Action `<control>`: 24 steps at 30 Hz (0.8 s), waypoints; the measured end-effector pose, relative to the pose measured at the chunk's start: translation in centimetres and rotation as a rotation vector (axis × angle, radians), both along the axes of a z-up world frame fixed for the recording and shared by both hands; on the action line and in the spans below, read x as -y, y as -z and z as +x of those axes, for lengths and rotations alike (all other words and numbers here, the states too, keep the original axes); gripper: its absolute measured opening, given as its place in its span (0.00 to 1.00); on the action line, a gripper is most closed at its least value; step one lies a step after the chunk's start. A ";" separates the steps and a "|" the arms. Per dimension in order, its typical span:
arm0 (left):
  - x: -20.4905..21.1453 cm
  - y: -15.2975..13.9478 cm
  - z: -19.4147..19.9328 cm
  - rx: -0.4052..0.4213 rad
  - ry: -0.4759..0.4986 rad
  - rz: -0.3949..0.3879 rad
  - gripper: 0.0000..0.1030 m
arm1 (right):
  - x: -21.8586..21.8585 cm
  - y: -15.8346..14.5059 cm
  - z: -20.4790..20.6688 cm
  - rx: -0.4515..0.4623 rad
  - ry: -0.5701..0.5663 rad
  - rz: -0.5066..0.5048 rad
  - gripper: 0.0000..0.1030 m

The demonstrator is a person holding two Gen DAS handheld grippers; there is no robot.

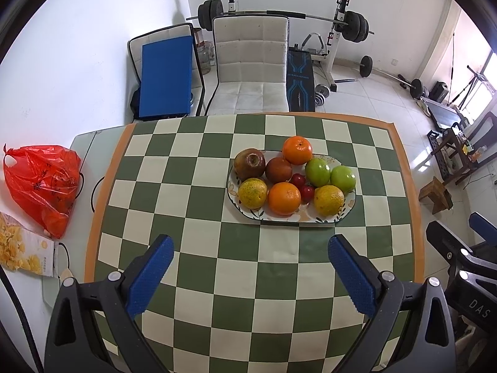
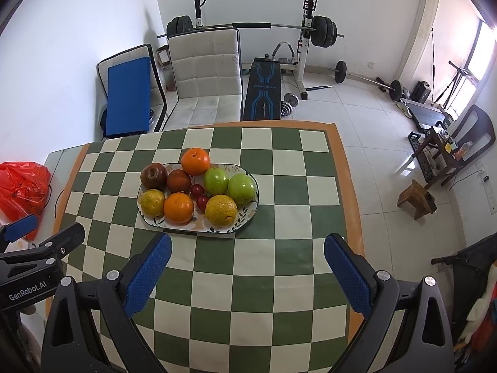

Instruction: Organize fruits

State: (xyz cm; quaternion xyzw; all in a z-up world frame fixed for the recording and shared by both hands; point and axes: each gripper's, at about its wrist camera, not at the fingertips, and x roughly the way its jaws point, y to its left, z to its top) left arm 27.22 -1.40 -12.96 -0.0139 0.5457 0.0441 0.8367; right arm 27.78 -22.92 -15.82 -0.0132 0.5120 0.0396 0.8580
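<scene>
Left wrist view: the left gripper [image 1: 250,272] hangs spread and empty over the checkered tabletop [image 1: 198,217]. At 12 o'clock beyond it sits the oval plate [image 1: 349,206] heaped with fruits [image 1: 284,198]. The right gripper [image 2: 247,272], likewise spread and empty, has the plate at 11 o'clock; "GenRobot.AI" reads at its 9 o'clock. Farther off, a workout bench [image 2: 262,93] carries blurred lettering.

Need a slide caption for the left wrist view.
Open left gripper hovers before a plate of fruit on a checkered table.
</scene>
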 end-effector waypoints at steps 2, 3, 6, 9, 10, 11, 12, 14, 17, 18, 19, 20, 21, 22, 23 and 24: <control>0.0 0.0 0.0 -0.001 0.001 0.000 0.99 | 0.0 0.0 0.0 -0.001 0.000 0.000 0.98; 0.0 0.0 0.0 0.000 0.001 0.000 0.99 | 0.0 -0.1 0.0 0.000 0.000 0.002 0.98; 0.0 -0.1 -0.1 0.000 0.000 0.000 0.99 | 0.0 0.0 0.0 0.000 0.000 0.000 0.98; 0.1 -0.1 -0.1 0.001 0.000 0.000 0.99 | 0.0 0.0 0.0 0.000 -0.001 -0.001 0.98; 0.1 -0.1 -0.1 0.001 0.000 0.001 0.99 | 0.0 0.0 0.0 0.000 0.000 -0.001 0.98; 0.1 -0.1 -0.1 0.001 0.001 0.001 0.99 | 0.0 -0.1 0.0 0.000 -0.001 0.000 0.98; 0.2 -0.1 -0.1 0.001 0.001 0.000 0.99 | 0.0 -0.1 0.0 0.000 0.000 0.000 0.98; 0.2 -0.1 -0.1 0.002 -0.001 0.001 0.99 | 0.0 -0.2 0.0 0.001 -0.001 -0.002 0.98; 0.2 -0.2 -0.2 0.003 -0.002 0.001 0.99 | 0.0 -0.1 0.0 0.001 -0.002 -0.002 0.98; 0.2 -0.1 -0.1 0.002 -0.001 0.001 0.99 | 0.0 -0.2 0.0 0.002 -0.002 -0.002 0.98; 0.2 -0.1 -0.1 0.002 0.000 0.001 0.99 | 0.0 -0.3 0.0 0.002 -0.003 0.000 0.98; 0.2 -0.1 -0.1 0.001 0.000 0.002 0.99 | -0.1 -0.4 0.0 0.002 -0.004 0.000 0.98; 0.2 -0.1 -0.1 0.000 0.000 0.001 0.99 | 0.0 -0.4 0.0 0.004 -0.003 -0.001 0.98; 0.2 -0.1 -0.2 0.000 0.000 0.001 0.99 | -0.1 -0.6 0.0 0.005 -0.003 0.000 0.98; 0.2 -0.1 -0.2 0.002 -0.001 0.003 0.99 | -0.1 -0.5 0.0 0.003 -0.004 -0.001 0.98; 0.3 -0.3 -0.2 0.002 0.001 0.005 0.99 | -0.1 -0.6 0.0 0.002 -0.004 0.000 0.98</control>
